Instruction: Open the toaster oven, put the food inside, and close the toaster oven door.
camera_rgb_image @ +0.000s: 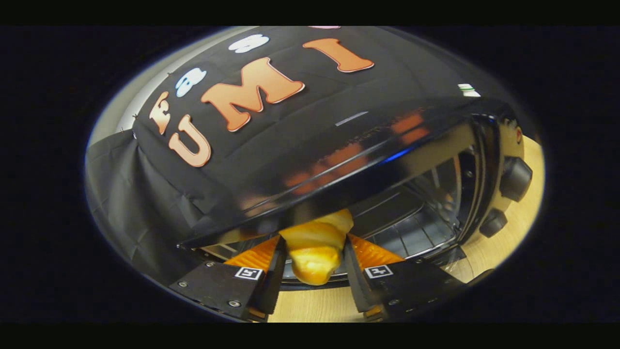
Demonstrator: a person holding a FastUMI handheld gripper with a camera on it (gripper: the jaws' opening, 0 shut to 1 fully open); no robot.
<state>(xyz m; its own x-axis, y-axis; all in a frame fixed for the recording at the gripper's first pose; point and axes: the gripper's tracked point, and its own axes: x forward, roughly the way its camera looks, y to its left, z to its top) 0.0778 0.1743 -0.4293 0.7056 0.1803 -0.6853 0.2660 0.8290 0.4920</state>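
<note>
A golden croissant-shaped bread [315, 247] is held between my two fingers, with my gripper [314, 238] shut on it. Its far end reaches into the mouth of the black toaster oven [348, 150], which looms close ahead and above. The oven's cavity is open, and its wire rack [411, 228] shows inside, beyond and to the right of the bread. The oven's door is hidden below the fingers. Two black knobs [514, 178] sit on the oven's right side panel.
The oven stands on a light wooden table [513, 228], which shows under the fingers and to the oven's right. Black cloth [145, 203] hangs behind and to the left of the oven.
</note>
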